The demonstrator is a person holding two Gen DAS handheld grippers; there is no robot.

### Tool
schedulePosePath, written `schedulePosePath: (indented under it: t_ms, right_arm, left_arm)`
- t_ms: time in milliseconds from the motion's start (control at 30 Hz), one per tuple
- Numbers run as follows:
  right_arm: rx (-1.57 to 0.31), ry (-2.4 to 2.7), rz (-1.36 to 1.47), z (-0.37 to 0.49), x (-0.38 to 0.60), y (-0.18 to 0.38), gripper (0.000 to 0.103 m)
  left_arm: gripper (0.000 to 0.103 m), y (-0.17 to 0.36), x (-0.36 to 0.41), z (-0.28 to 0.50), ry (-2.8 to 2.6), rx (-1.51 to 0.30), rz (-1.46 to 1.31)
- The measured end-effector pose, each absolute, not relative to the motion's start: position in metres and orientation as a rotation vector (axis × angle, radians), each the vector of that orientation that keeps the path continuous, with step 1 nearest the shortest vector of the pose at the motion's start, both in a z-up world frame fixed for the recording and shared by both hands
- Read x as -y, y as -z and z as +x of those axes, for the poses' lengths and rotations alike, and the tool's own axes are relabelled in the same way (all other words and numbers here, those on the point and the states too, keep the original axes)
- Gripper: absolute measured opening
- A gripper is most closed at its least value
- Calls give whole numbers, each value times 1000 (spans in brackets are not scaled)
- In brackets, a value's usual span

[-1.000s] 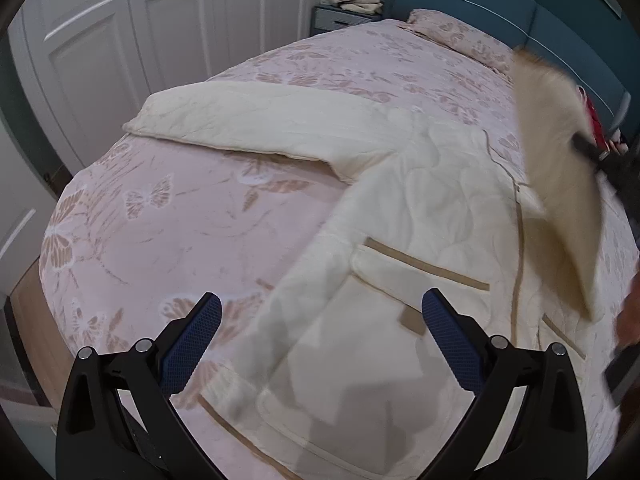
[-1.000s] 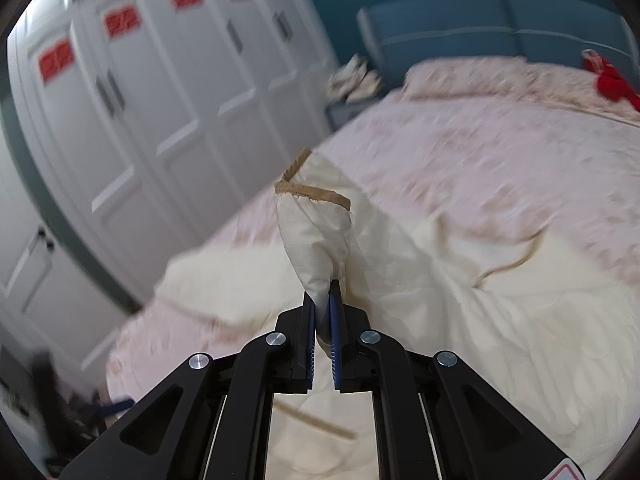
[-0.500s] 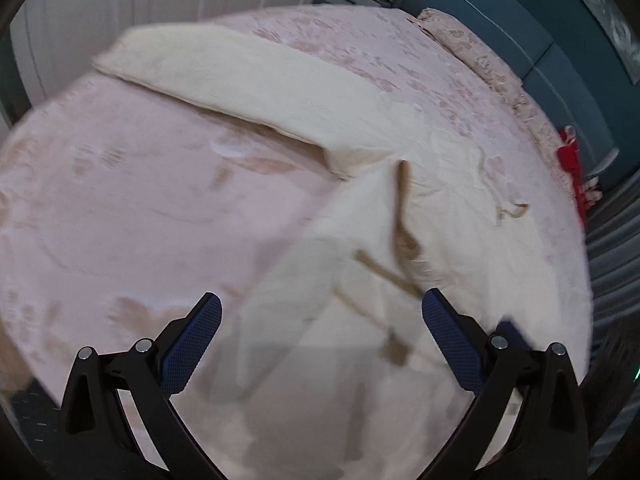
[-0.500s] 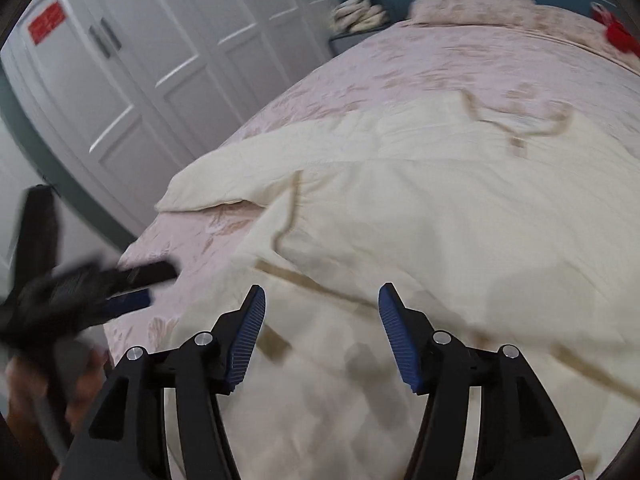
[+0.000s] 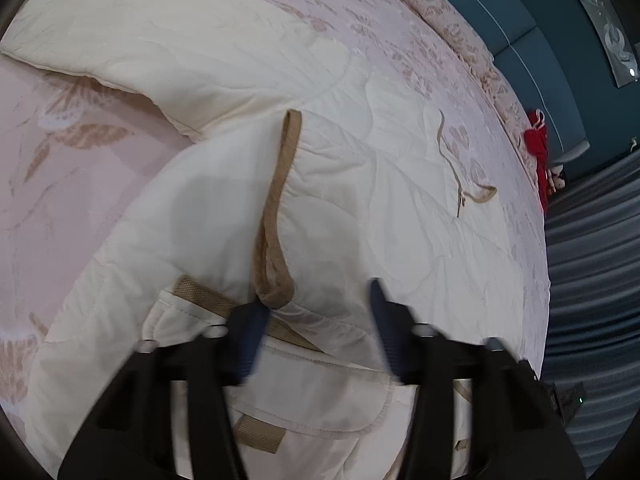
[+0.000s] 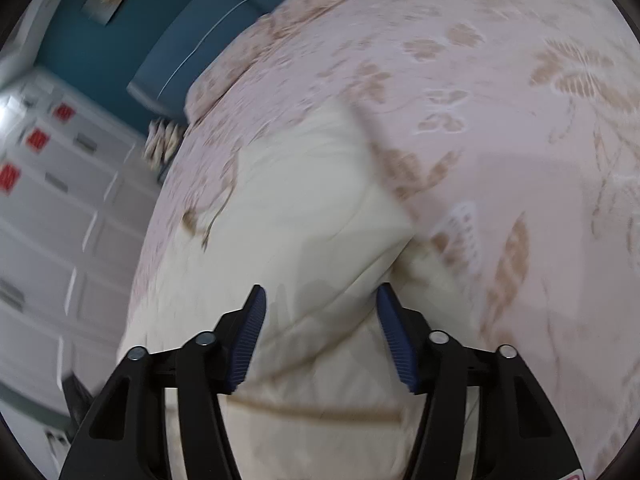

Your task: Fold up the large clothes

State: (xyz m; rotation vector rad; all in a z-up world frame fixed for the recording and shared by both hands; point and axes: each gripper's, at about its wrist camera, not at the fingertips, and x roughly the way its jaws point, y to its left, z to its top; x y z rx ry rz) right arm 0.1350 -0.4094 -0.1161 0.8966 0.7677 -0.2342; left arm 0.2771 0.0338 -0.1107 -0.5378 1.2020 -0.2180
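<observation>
**A:** Here we are over the bed (image 5: 72,184), and the big cream quilted coat (image 5: 360,200) lies spread across the flowered cover, one sleeve (image 5: 132,36) stretched away to the far left. Where's the left claw (image 5: 316,320)?

**B:** Low over the front of the coat, tilted down at it. Its jaws are closing, with a hump of padded cloth sitting between them. The left blue pad (image 5: 248,332) sits right beside the brown trimmed edge (image 5: 276,216) where it loops round. Blurred, mind you, so I can't say the pads are pressing yet. Looks to me like nothing is held.

**A:** And the right claw (image 6: 320,332)?

**B:** On the coat's other side, near where the cream cloth meets the bare cover (image 6: 520,128). Jaws about half apart and closing, coat fabric under and between them, but there's daylight either side of the pads. Not gripping.

**A:** So which step is this?

**B:** I'd call it the pick-up for a fold: both claws settling on the coat for a fresh hold.

**A:** What does the next move need?

**B:** A full bite on each side. That padding is thick and springy, so a shallow pinch could slip. Then lift both holds together and carry the cloth across evenly, keeping the loose tie (image 5: 460,184) from dragging underneath.
</observation>
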Motion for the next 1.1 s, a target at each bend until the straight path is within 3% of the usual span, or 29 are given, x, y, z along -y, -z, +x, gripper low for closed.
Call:
schedulePosePath:
  t_ms: [33, 67, 100, 167, 300, 500, 833, 967, 1100]
  right_arm:
    - [-770, 253, 923, 141, 416, 123, 41]
    - [-775, 253, 943, 146, 420, 128, 21]
    - [-776, 250, 955, 148, 423, 130, 9]
    - [-713, 230, 944, 147, 423, 115, 6]
    - [-595, 199, 809, 134, 417, 70, 5]
    - [-771, 266, 759, 141, 427, 121, 5]
    - [-837, 304, 672, 142, 421, 150, 4]
    - [-815, 376, 618, 124, 406, 116, 14]
    - [-756, 263, 530, 124, 350, 73, 13]
  left_arm:
    - [19, 109, -33, 278, 216, -1193, -530]
    - [12, 105, -36, 277, 228, -1181, -532]
    - [9, 99, -37, 277, 237, -1165, -536]
    - [8, 85, -43, 274, 267, -1125, -560]
    - [8, 62, -40, 262, 285, -1051, -466]
    - [8, 117, -23, 255, 225, -1165, -380]
    - [9, 132, -18, 248, 219, -1112, -293]
    - [9, 129, -14, 247, 229, -1084, -231]
    - [9, 130, -14, 246, 246, -1068, -208]
